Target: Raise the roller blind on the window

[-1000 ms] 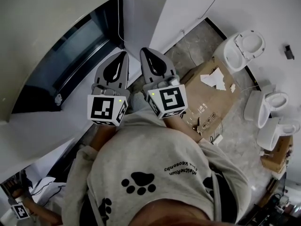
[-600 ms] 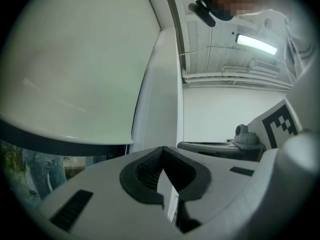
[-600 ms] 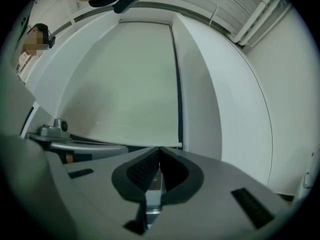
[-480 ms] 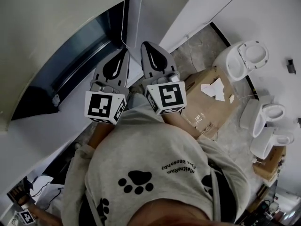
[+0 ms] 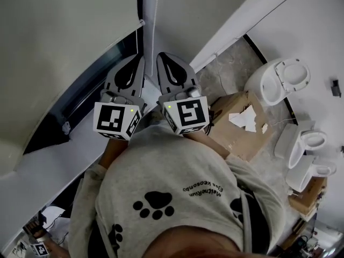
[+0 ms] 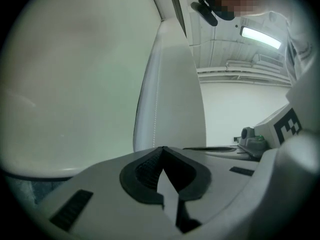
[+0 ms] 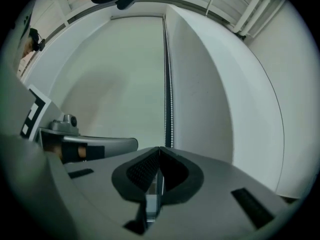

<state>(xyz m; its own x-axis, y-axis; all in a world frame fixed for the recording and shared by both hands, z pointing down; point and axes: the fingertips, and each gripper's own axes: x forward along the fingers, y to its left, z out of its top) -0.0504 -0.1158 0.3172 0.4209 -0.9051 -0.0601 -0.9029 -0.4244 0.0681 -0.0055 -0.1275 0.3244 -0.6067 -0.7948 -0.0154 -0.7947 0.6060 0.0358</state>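
**At the window's edge: open before reaching the chain**

Straight ahead, at twelve o'clock from the right gripper (image 7: 160,149), the thin beaded pull chain (image 7: 168,99) hangs beside the pale fabric roller blind (image 5: 64,47), which is lowered at ten o'clock. This gripper and the left gripper (image 6: 162,149) both have jaws pressed together, holding nothing. I would part one pair, centre a single strand between them, clamp squarely, then pull steadily.

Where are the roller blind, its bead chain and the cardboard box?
roller blind (image 5: 64,42): head view, middle of its fabric.
bead chain (image 7: 168,119): right gripper view, its lower stretch.
cardboard box (image 5: 236,140): head view, bare top face.
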